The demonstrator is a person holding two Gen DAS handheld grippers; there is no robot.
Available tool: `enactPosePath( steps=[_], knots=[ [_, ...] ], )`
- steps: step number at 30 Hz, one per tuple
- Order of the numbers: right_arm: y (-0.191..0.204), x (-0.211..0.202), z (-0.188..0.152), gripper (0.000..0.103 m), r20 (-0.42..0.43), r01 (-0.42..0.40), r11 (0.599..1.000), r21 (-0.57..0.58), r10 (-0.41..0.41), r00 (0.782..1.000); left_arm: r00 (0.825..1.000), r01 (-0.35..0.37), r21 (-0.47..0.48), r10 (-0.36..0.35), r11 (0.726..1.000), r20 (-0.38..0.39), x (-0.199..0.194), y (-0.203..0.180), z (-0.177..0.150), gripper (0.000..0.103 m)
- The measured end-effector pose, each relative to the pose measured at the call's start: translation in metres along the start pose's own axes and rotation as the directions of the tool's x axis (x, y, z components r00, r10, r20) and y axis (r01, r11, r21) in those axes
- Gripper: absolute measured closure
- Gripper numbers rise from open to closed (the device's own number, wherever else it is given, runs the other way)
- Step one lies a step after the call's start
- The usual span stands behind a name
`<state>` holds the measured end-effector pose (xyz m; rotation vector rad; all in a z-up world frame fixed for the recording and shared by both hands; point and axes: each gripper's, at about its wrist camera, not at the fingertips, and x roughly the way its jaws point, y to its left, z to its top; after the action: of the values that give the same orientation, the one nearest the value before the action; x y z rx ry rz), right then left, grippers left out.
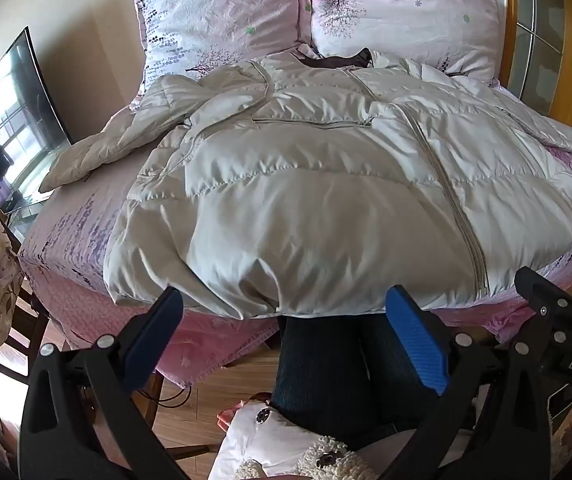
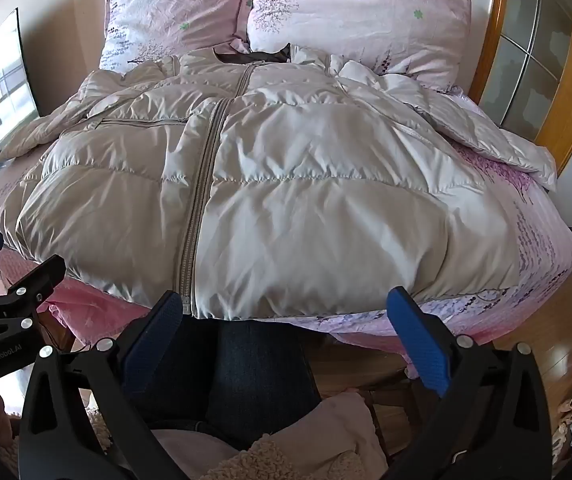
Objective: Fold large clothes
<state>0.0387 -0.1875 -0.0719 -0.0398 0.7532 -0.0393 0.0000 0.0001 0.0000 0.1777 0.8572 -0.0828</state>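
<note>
This is a bedroom in a home. A bed (image 2: 541, 240) with a pink flowered sheet carries two matching pillows (image 2: 357, 12) at its head. A wooden door with glass panes (image 2: 533, 44) stands at the right, a flat television (image 1: 18, 116) at the left, and the wood-plank floor (image 1: 190, 412) lies below.

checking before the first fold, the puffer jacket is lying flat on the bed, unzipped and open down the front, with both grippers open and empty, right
Not quite: the puffer jacket is zipped shut, not unzipped. The right wrist view shows the zipper closed from hem to collar. The rest holds: it lies flat on the bed, and the left gripper and right gripper are both open and empty.
</note>
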Motion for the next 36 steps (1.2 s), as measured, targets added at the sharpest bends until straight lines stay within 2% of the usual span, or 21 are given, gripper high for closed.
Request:
enactPosePath(
  steps=[36],
  knots=[
    [0.0008,0.0019,-0.0003,0.001,0.003,-0.002,1.000,0.008,0.002,1.000,1.000,-0.002,0.002,0.002,1.000,-0.003,0.0002,-0.0001,0.0000,0.002]
  ],
)
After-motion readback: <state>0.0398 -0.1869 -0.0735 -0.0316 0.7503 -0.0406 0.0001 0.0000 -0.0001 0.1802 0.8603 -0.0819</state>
